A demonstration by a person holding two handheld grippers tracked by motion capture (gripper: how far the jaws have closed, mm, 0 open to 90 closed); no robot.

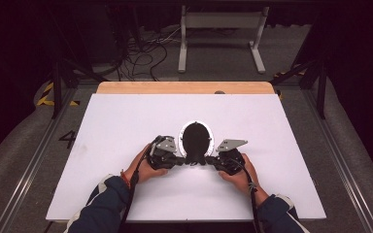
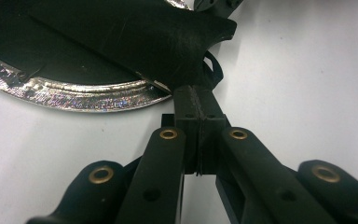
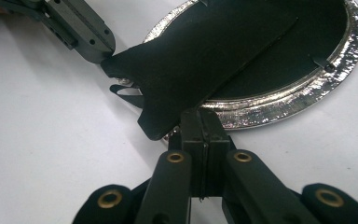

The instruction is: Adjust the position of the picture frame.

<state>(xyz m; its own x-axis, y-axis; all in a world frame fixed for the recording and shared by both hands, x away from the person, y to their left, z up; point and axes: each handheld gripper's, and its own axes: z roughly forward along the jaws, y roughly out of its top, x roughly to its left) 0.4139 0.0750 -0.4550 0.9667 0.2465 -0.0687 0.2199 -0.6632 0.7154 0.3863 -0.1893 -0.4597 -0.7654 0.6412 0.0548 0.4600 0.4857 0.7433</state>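
Seen from above, two sleeved forearms come in from the near edge of a white table (image 1: 126, 194). Each hand holds a black gripper, both lying low on the table and pointing inward at each other.

The left gripper (image 1: 179, 160) sits left of centre, the right gripper (image 1: 210, 160) just right of it, each with a grey three-cornered plate on top. Between their tips lies an oval frame (image 1: 195, 140), face down, with a shiny silver rim and a black back.

In the left gripper view, the left gripper (image 2: 199, 112) has its jaws pressed flat together, with nothing visibly between them. Its tip sits right at the frame (image 2: 70, 95), under the edge of a black stand flap (image 2: 135, 37) that lifts off the frame's back.

In the right gripper view, the right gripper (image 3: 204, 128) is likewise fully closed. Its tip meets the flap (image 3: 200, 60) beside the frame (image 3: 303, 100); whether it pinches the flap I cannot tell. The left gripper's tip touches the flap's far corner.

Beyond the frame the table runs to a wooden strip (image 1: 184, 88) at its far edge. Farther off are a grey floor, loose cables (image 1: 141, 53), and a white stand (image 1: 221, 34).
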